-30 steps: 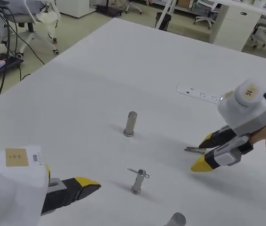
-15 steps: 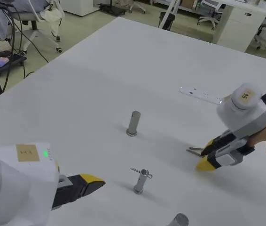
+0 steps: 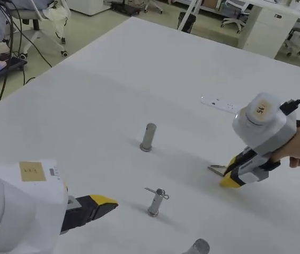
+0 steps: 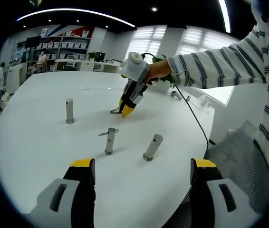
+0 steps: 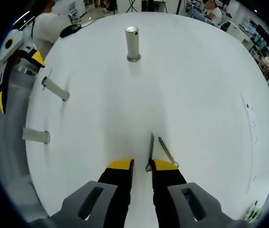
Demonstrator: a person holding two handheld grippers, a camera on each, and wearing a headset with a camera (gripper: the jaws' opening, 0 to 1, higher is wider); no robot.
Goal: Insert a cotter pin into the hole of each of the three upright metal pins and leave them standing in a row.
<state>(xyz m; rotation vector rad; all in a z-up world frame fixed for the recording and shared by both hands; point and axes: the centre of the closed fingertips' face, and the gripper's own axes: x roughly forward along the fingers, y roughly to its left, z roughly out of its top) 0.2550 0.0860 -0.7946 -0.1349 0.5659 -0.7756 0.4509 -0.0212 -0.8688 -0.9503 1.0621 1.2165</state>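
Two handheld grippers work over a white table (image 3: 139, 69) that carries three metal pins.

Toward the table's near left corner, the left gripper (image 4: 142, 164) hovers with its fingers wide apart, holding nothing. Along the table's middle the pins stand in a line: the far pin (image 3: 148, 137), the middle pin (image 3: 155, 203) with a fitted cotter pin (image 3: 157, 193) through its top, and the near pin (image 3: 197, 246) (cut off at the picture's bottom). Toward the right edge, the right gripper (image 5: 142, 165) sits low, its fingers narrowly apart around a loose cotter pin (image 5: 149, 151) and not clamped on it. A second loose cotter pin (image 5: 167, 151) lies just beside it.
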